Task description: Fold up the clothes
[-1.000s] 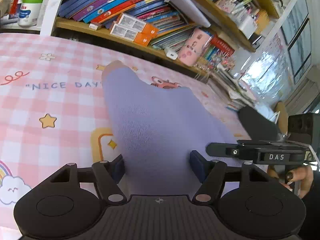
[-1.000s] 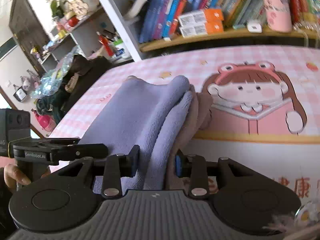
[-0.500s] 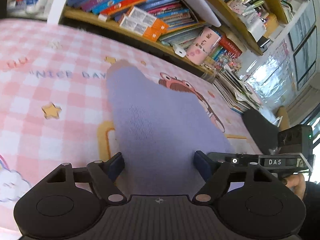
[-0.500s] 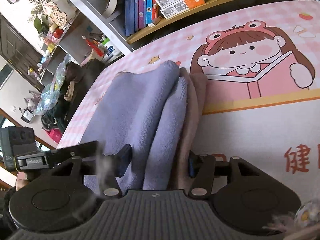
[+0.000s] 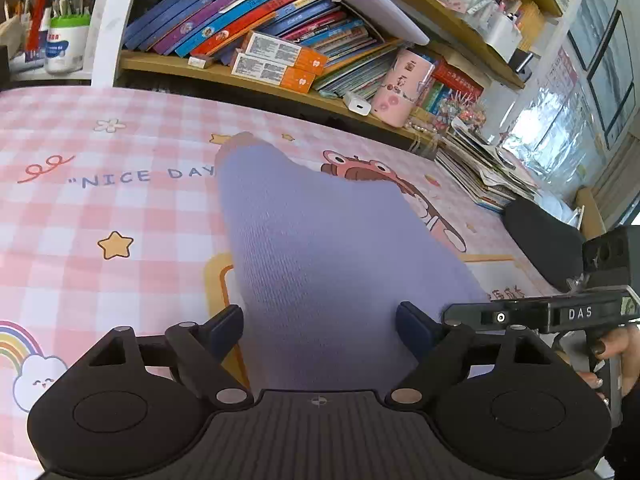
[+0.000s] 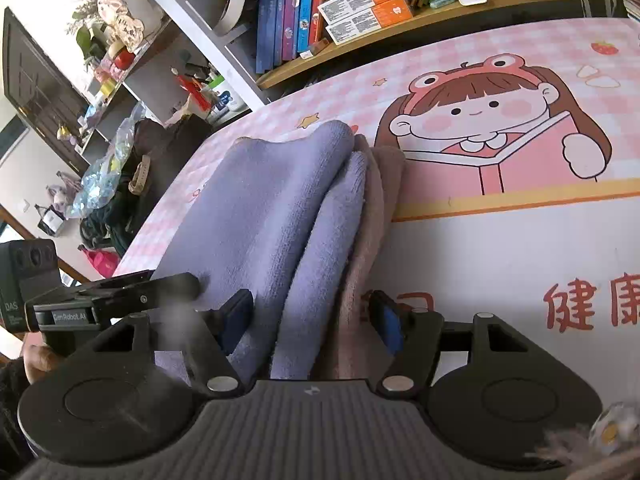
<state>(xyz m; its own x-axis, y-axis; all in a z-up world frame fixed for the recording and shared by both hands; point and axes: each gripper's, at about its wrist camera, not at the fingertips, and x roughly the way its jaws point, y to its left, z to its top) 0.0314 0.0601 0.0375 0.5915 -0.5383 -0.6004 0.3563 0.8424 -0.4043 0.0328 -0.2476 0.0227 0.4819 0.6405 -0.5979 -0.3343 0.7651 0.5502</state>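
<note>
Pink checked surface (image 5: 120, 208) filling both views; folded purple garment (image 5: 328, 248) lying mid-frame, a brownish layer (image 6: 380, 184) under its right edge. Left tongs (image 5: 319, 322) and right tongs (image 6: 310, 314) both opening, straddling cloth, gripping nothing. Risks: stacked folds springing apart once released; a pad snagging the terry on withdrawal, dragging the pile crooked.

Left gripper (image 5: 319, 330) and right gripper (image 6: 310, 318) side by side, angled downward, jaws opening.
</note>
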